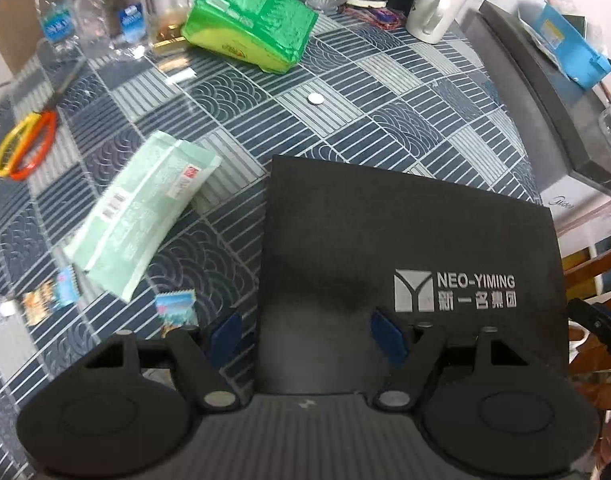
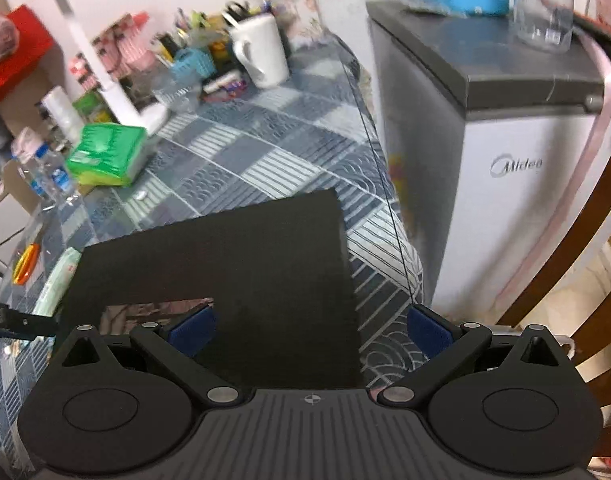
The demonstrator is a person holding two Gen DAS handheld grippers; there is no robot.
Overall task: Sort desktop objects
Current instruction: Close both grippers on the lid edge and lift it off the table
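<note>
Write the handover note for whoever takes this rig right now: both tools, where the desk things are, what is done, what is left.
Left tool: open, empty, above the near left edge of the black folder.
Right tool: open, empty, above the folder's near right corner.
On the table: pale green pouch left of the folder, two small sachets near it, scissors at far left, coin mid-table, green tissue pack and white mug at the back.
Done: nothing looks sorted.
Left: everything; the folder seems first.

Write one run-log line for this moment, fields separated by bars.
left tongs: open | right tongs: open | both above: flat black foam board | held: nothing | table: patterned blue-grey tablecloth
</note>
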